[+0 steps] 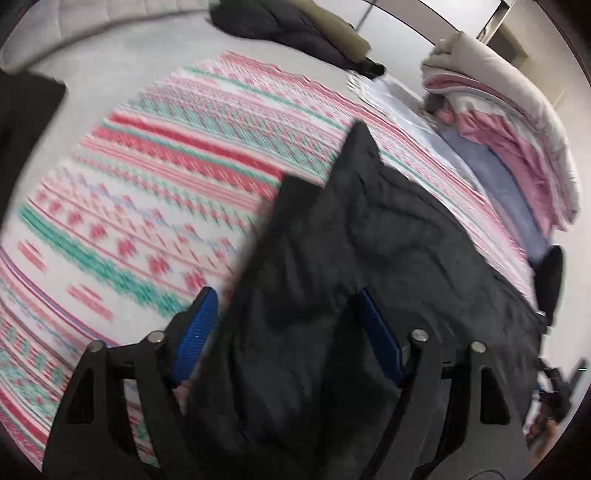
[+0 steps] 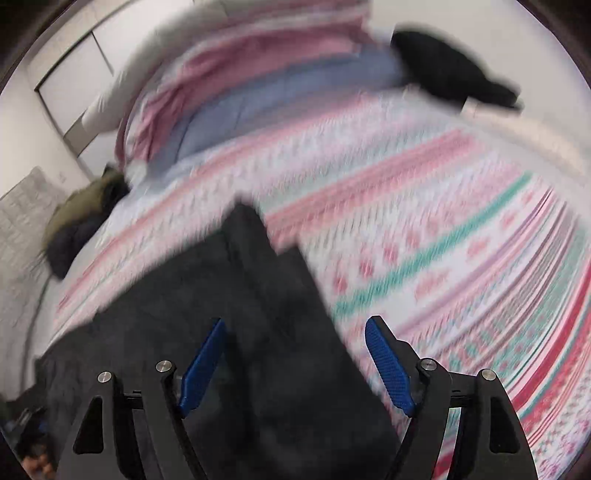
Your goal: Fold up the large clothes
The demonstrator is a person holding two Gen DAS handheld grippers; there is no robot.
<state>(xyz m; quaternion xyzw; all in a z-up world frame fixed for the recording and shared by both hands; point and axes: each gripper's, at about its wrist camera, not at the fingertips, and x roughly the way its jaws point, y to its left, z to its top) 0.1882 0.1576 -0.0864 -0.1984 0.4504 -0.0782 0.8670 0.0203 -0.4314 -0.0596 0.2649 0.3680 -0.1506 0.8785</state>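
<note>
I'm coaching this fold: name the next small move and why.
Probably close both grippers. The left gripper and right gripper are open, each with the black garment between its fingers above the patterned blanket, so nothing is pinched yet.

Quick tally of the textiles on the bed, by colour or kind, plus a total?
Dark garments: 3 (front garment, black bundle, navy puffer)
Olive jacket: 1
Patterned blanket: 1
Folded bedding stack, counted as one: 1
Total: 6
</note>
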